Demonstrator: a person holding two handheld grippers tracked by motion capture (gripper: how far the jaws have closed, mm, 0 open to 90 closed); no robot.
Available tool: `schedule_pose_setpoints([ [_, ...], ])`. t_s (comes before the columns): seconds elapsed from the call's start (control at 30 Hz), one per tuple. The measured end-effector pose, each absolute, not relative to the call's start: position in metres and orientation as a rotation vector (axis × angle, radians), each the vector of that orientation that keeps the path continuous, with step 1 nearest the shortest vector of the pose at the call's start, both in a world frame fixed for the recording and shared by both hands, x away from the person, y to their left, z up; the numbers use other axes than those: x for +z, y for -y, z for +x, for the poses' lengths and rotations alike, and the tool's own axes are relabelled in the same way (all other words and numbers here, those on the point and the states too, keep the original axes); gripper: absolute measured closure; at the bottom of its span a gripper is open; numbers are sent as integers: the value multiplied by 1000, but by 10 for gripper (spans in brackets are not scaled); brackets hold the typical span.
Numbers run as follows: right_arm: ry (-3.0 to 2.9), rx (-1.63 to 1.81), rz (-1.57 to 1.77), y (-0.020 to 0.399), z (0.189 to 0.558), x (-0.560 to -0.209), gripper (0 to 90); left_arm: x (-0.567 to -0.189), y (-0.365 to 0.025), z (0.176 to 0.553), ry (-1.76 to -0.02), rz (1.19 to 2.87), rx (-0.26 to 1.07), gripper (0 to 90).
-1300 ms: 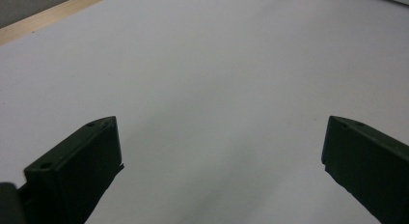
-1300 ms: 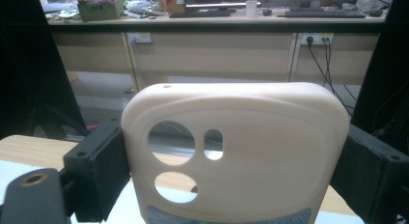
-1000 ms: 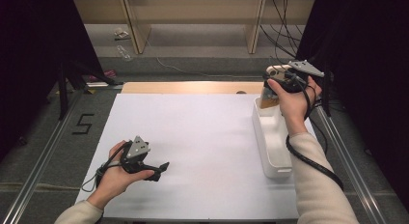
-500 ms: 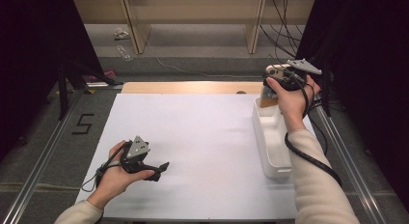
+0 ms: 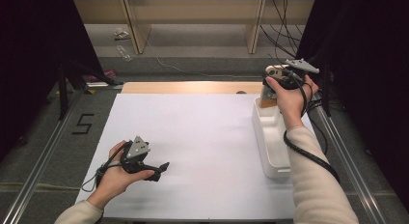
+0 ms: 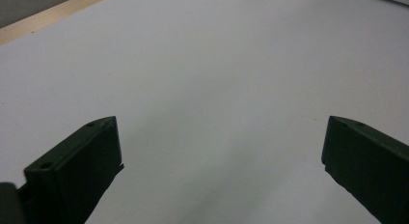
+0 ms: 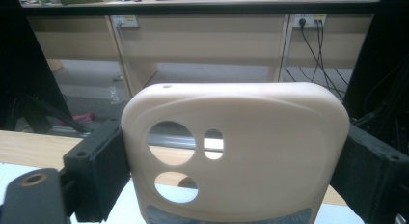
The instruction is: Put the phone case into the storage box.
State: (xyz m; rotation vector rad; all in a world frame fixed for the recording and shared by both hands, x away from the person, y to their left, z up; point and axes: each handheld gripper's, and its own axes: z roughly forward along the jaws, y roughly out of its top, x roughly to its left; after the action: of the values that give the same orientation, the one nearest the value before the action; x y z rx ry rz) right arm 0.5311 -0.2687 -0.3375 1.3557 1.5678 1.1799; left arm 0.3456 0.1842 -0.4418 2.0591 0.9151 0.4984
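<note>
A cream-coloured phone case (image 7: pixel 236 151), with two round cut-outs and a small oval one near its upper corner, stands upright between the jaws of the right gripper (image 5: pixel 270 84), which pinch it by its two long edges. In the high view the case (image 5: pixel 268 99) shows as a pale tan sliver under the person's right hand (image 5: pixel 289 96), held above the far end of the white tray (image 5: pixel 272 137), close to the tray's far rim. The tray lies lengthwise along the right side of the white sheet (image 5: pixel 202 137) that covers the table. Well away from the tray, toward the near left part of the sheet, the left hand (image 5: pixel 118 175) holds the left gripper (image 5: pixel 161 168) low over the paper, pointing toward the tray's side; its jaws are spread wide apart with only bare sheet between them. Beyond the tray's far end runs a strip of wooden board (image 5: pixel 188 87).
</note>
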Motion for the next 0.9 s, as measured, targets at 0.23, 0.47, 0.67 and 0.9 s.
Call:
schedule_pose_setpoints([
  [0.23,-1573,1170,1359,268,534,-338,117,-442,-184,346,-913,2058,499,0],
  [0.47,-1578,1159,1364,267,537,-339,117,-442,-184,346,-914,2059,497,0],
  [0.67,-1584,1147,1373,266,541,-342,117,-442,-184,346,-914,2056,496,0],
  [0.9,-1588,1135,1380,265,544,-345,117,-442,-184,346,-914,2056,494,0],
])
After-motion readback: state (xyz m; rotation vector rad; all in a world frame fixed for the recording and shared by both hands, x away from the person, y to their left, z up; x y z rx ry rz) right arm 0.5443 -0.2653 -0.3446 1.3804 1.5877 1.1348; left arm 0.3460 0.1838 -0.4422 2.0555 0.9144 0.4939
